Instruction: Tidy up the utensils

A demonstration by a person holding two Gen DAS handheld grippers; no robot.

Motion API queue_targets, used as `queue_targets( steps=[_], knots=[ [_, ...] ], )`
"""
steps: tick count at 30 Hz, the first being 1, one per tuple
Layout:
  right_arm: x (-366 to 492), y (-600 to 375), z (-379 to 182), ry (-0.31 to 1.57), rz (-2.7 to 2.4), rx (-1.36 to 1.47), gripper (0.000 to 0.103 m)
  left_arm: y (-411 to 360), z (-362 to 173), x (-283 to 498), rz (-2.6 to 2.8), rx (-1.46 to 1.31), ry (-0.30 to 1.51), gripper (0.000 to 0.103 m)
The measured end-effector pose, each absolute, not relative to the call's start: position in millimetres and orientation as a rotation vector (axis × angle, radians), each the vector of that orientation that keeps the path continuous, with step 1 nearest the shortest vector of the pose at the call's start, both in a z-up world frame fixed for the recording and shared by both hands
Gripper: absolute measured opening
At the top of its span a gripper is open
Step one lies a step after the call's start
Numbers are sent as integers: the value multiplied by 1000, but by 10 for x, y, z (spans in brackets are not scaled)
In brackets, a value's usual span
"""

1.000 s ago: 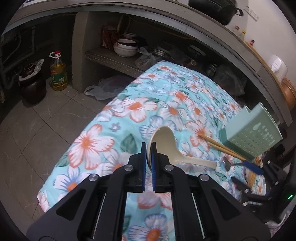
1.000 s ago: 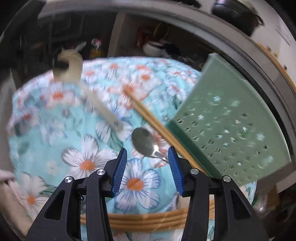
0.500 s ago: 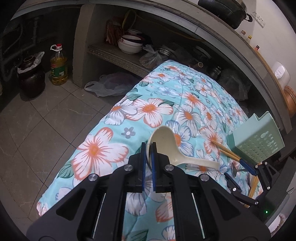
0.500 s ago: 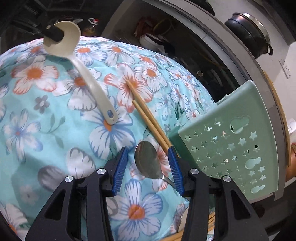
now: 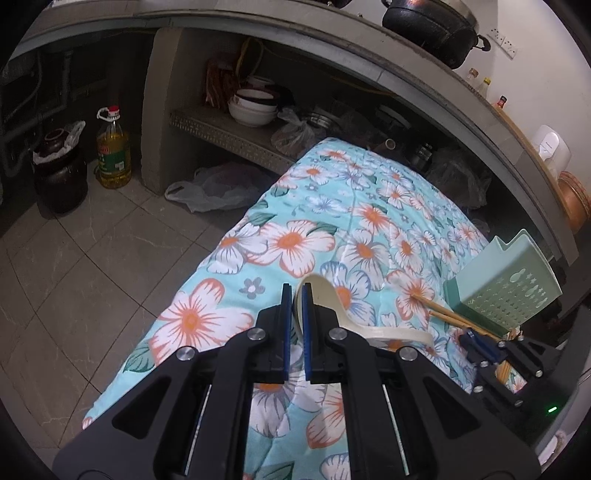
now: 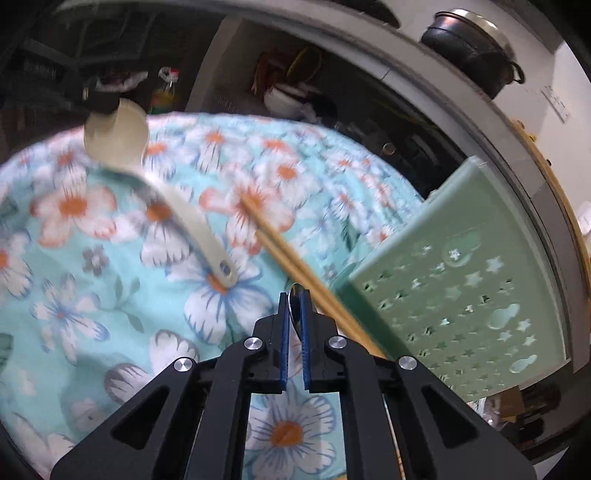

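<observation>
A: What lies around the work area?

B: A floral cloth covers the tabletop. Behind it runs a concrete shelf with stacked bowls, and a black pot sits on the counter above. On the tiled floor stand an oil bottle and a dark jar. A pale green perforated utensil holder lies tipped on the cloth at the right, and two wooden chopsticks lie just beside it, close along the right gripper's side.

A: How do the utensils look?

B: The ladle is cream plastic with a round bowl and a flat handle that has a hole at its end. The metal spoon is shiny steel; only a sliver of its bowl shows.

A: Which way do they point?

B: In the right wrist view the ladle runs diagonally, bowl at upper left, handle end resting on the cloth towards the lower right. The chopsticks slant the same way, tips up-left. The spoon's long axis is hidden.

A: And the grippers?

B: The left gripper pinches the rim of the ladle's bowl. The right gripper has just been closing, and its blue pads are now clamped on the metal spoon's bowl.
</observation>
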State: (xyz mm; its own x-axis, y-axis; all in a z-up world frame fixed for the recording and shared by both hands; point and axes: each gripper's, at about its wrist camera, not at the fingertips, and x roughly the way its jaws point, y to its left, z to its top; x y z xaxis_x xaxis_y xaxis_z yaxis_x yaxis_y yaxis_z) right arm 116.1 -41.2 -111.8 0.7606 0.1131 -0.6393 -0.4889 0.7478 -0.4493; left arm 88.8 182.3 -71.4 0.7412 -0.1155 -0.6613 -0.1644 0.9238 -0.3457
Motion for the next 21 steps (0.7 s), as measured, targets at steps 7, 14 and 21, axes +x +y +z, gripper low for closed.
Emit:
queue_targets(
  steps=[7, 14, 21],
  knots=[
    [1141, -723, -617, 603, 408, -433, 4, 1820, -742, 856, 16, -448, 774, 4],
    [1175, -1131, -299, 603, 439, -228, 3, 1845, -705, 773, -13, -514, 756, 37],
    [1215, -1428, -157, 597, 470, -61, 3, 1730, -884, 884, -17, -480, 853, 40]
  ],
)
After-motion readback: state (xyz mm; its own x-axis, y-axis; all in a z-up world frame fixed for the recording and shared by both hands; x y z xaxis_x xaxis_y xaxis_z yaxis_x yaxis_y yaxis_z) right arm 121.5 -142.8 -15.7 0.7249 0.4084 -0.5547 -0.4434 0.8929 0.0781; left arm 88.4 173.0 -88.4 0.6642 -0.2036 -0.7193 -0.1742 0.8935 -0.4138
